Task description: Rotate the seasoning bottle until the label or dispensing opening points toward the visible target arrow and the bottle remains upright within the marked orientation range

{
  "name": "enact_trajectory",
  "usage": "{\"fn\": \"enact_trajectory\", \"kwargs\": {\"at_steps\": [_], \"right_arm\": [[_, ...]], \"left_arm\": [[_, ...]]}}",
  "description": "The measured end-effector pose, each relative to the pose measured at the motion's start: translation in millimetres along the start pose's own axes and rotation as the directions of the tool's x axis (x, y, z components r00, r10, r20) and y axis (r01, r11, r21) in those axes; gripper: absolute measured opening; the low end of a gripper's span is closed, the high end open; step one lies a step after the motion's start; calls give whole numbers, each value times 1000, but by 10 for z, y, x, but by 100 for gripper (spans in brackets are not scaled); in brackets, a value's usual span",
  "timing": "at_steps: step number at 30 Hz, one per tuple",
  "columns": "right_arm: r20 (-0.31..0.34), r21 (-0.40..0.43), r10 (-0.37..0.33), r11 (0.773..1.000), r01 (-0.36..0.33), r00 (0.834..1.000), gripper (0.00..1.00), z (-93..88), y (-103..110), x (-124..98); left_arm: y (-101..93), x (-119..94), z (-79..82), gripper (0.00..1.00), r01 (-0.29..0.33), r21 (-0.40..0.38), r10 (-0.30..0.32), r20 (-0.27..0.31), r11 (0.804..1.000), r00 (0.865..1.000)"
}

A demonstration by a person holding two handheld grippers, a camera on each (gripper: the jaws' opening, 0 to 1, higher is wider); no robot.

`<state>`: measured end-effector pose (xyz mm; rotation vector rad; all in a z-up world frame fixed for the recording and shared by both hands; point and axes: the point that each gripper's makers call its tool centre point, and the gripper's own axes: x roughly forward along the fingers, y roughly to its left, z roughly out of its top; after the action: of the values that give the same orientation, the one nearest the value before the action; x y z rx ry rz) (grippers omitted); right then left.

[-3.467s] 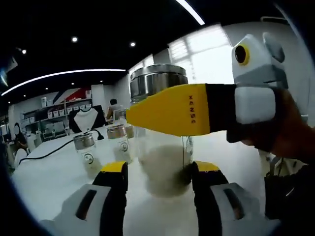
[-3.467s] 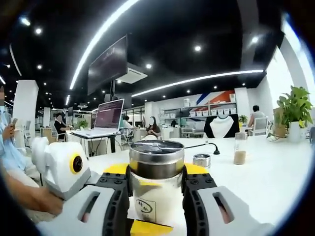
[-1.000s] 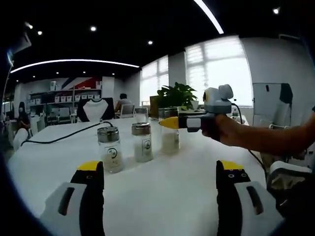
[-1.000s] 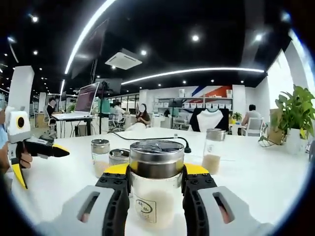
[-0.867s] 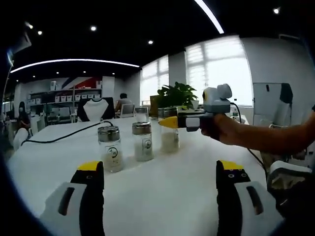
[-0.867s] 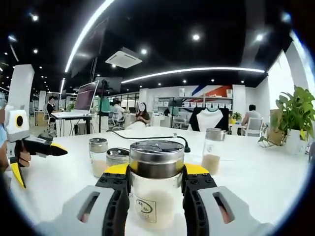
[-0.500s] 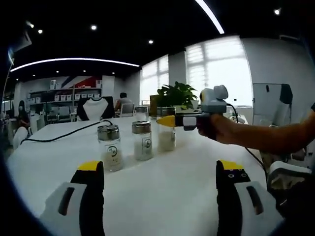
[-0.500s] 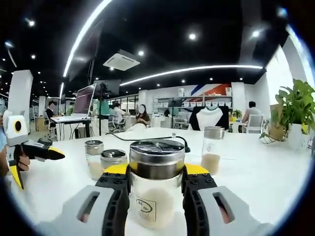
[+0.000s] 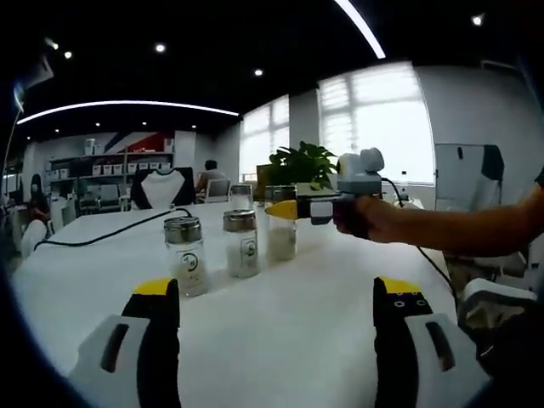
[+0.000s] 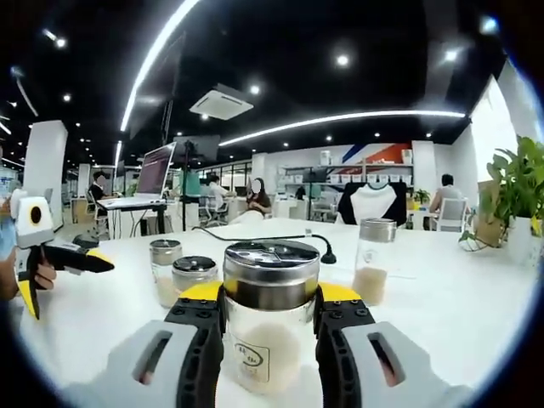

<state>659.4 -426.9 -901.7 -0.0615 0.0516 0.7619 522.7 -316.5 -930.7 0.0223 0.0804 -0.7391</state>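
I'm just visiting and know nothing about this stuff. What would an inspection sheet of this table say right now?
Surface: white table, bare in front.
Job's things: seasoning bottle upright, label facing the camera; no arrow seen.
Clutter: three more bottles stand upright.
Grippers: right gripper shut on the seasoning bottle; left gripper open and holding nothing.
Cables: black cable across the table.
Surroundings: potted plant, shelves, seated people.

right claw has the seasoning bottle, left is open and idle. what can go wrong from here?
1. The right claw grips the seasoning bottle just under its steel lid; turning it fast could slip or tilt it.
2. Two other shakers stand close on the white table; a wide swing might knock them.
3. No target arrow is visible, so the orientation could be misjudged.
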Motion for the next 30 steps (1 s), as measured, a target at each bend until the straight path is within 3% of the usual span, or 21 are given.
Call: {"fn": "enact_trajectory", "kwargs": {"at_steps": [22, 25, 26, 30], "right_arm": [[-5, -6, -31, 1000, 31, 1000, 38, -15, 11, 5], [-24, -42, -31, 999, 30, 999, 39, -33, 6, 6], [-42, -58, -40, 998, 38, 998, 40, -49, 14, 0], [-18, -34, -30, 999, 29, 999, 51, 33, 49, -1]], "left_arm": [[-130, 42, -26, 100, 34, -14, -34, -13, 999, 999], [-134, 54, -36, 100, 34, -10, -34, -18, 999, 999], [-143, 57, -42, 100, 37, -8, -37, -22, 999, 999], [-150, 67, -61, 100, 43, -6, -43, -28, 999, 999]]}}
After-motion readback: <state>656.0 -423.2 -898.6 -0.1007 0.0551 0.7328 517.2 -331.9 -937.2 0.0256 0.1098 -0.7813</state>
